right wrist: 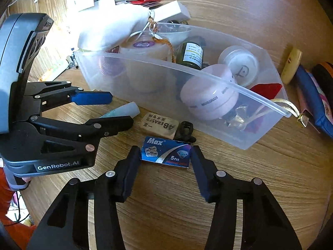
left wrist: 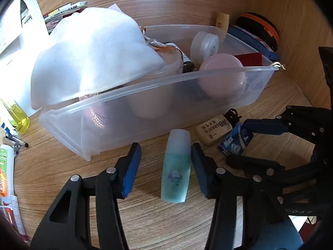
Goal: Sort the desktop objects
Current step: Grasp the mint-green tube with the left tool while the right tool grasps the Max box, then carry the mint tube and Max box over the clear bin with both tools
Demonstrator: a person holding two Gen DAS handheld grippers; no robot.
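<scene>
A teal bottle with a frosted cap lies on the wooden desk between the fingers of my left gripper. The right pad is against its side and the left pad stands apart from it, so the gripper is open. Beside it, my right gripper is shut on a flat blue "Max" box, one finger on each short edge. A clear plastic bin full of small items stands just behind both. Between them and the bin lie a worn eraser and a small black clip.
The bin holds a white cloth pouch, a pink round case, a white jar and a dark bottle. A wooden wall rises at the right. A blue pouch, papers and a yellow bottle crowd the edges.
</scene>
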